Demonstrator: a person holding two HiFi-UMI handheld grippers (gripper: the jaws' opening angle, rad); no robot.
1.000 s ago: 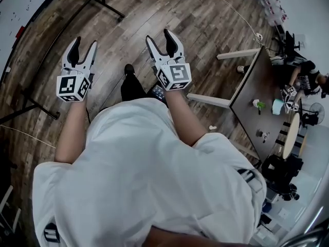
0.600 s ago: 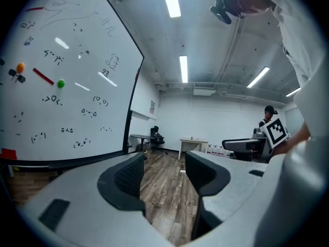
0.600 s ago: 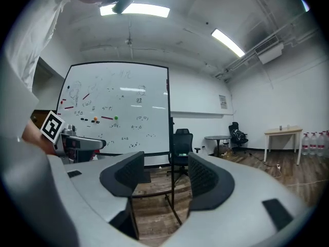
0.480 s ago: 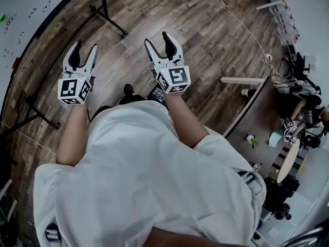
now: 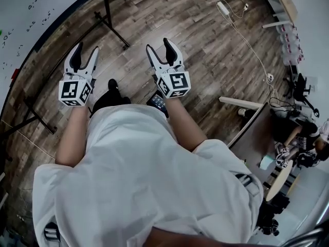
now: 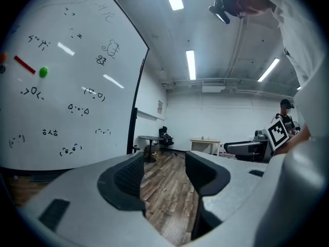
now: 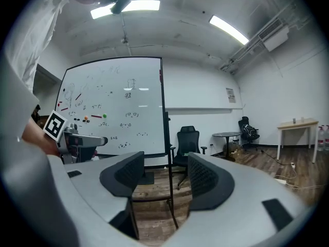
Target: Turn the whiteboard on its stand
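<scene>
The whiteboard (image 5: 31,12) fills the head view's upper left, white with small doodles and a dark frame, on a black stand (image 5: 110,27) with feet on the wood floor. It also spans the left gripper view as the whiteboard (image 6: 61,86) close on the left, and the right gripper view shows the whiteboard (image 7: 118,112) straight ahead. My left gripper (image 5: 84,54) is open and empty, a short way from the board's lower edge. My right gripper (image 5: 161,46) is open and empty, farther right over the floor.
A power strip and cable (image 5: 226,9) lie on the floor at the top right. A table (image 5: 247,133) with white legs stands at the right, a person (image 5: 303,140) beyond it. A black office chair (image 7: 185,148) and a round table (image 7: 226,138) stand behind the board.
The head view has swung toward the whiteboard, which now takes up more of the upper left. Both grippers stay open and keep their spacing. The table has slid toward the lower right.
</scene>
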